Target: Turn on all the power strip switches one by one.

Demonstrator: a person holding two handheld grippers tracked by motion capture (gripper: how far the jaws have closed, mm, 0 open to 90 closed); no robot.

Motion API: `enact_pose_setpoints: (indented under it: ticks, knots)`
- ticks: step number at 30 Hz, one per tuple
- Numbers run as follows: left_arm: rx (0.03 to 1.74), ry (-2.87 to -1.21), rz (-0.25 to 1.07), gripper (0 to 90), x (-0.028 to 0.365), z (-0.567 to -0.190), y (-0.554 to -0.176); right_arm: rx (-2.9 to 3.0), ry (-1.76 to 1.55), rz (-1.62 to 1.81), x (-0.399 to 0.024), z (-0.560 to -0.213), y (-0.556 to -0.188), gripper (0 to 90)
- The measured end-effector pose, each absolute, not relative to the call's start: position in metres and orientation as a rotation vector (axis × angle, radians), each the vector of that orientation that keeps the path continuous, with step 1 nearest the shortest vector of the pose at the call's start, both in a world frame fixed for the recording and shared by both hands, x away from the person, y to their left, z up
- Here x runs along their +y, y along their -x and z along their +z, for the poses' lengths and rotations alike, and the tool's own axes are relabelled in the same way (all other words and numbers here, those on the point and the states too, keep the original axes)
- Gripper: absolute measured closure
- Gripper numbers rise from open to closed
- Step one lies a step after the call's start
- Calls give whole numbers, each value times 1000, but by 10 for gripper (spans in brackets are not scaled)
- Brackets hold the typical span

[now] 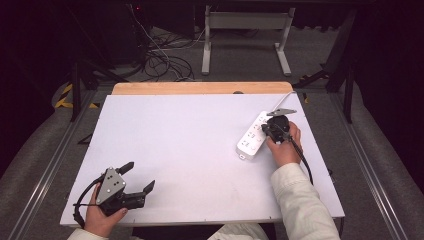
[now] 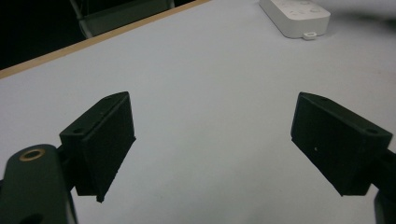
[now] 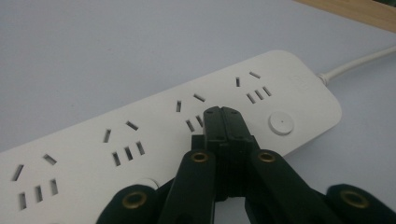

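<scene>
Grey carpet (image 1: 310,55), tangled cables (image 1: 162,60), white frame legs (image 1: 206,50), dark surroundings.

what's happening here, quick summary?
A person works at a white table with a gripper in each hand. The right gripper, jaws shut with nothing between them, sits over a white power strip near the table's right edge, its tips at the sockets close to a round button; whether they touch the strip is unclear. The left gripper rests near the front left corner, jaws wide open and empty.
</scene>
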State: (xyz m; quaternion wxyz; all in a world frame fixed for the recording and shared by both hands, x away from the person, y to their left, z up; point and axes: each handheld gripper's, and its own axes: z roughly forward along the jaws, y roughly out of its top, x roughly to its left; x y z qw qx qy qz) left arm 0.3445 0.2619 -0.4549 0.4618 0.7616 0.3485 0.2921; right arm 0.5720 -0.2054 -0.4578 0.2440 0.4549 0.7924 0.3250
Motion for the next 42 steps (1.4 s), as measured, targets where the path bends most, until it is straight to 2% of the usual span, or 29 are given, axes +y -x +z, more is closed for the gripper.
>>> enact_pose_setpoints:
  ticks: [23, 32, 42]
  knots:
    - [851, -1876, 724, 138, 261, -455, -344, 2123, -1348, 927, -207, -461, -572, 900]
    - [861, -1878, 719, 138, 261, -455, -346, 2049, -1301, 1025, -216, -436, -567, 900]
    - [862, -1875, 719, 138, 262, -456, -346, 2046, -1327, 988, -223, -437, -581, 900]
